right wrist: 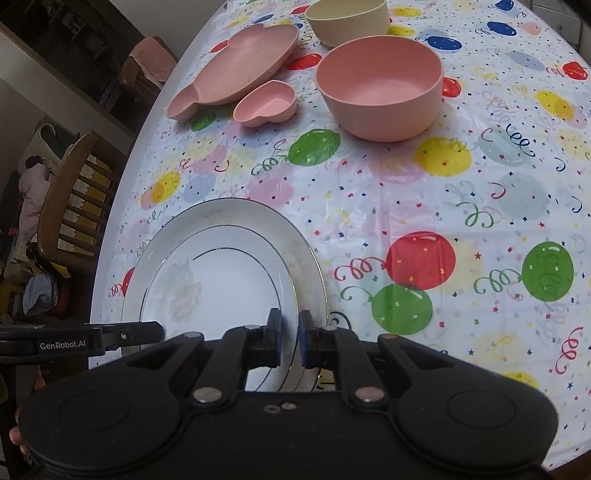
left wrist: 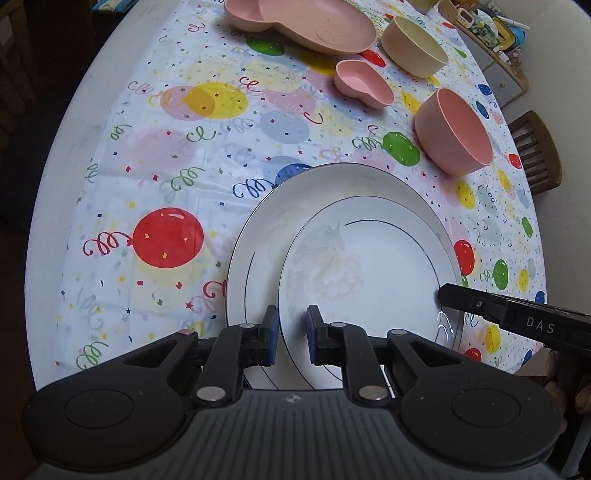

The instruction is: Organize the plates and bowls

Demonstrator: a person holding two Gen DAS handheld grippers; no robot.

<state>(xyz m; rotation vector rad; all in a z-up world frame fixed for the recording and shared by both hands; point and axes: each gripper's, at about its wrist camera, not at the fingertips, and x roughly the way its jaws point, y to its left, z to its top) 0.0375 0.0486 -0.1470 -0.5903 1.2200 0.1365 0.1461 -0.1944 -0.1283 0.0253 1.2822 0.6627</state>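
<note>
Both of your claws sit at the near rim of the stacked white plates: your left claw (left wrist: 291,334) straddles the left near edge of the small white plate (left wrist: 369,266), your right claw (right wrist: 289,338) its right near edge, each with only a narrow gap between the pads. Whether either pair actually pinches the rim, I cannot tell; the edge runs between the pads in both views. The small plate lies inside the large white plate (left wrist: 258,236), offset toward you, both flat on the balloon-printed surface (left wrist: 177,155), glossy, with thin dark rings. Everything else lies beyond them, so any carry goes forward. First comes the pink bowl (right wrist: 380,88), upright and empty, then the heart-shaped pink dish (right wrist: 266,103), the pink divided plate (right wrist: 236,70), and farthest the cream bowl (right wrist: 347,20).
</note>
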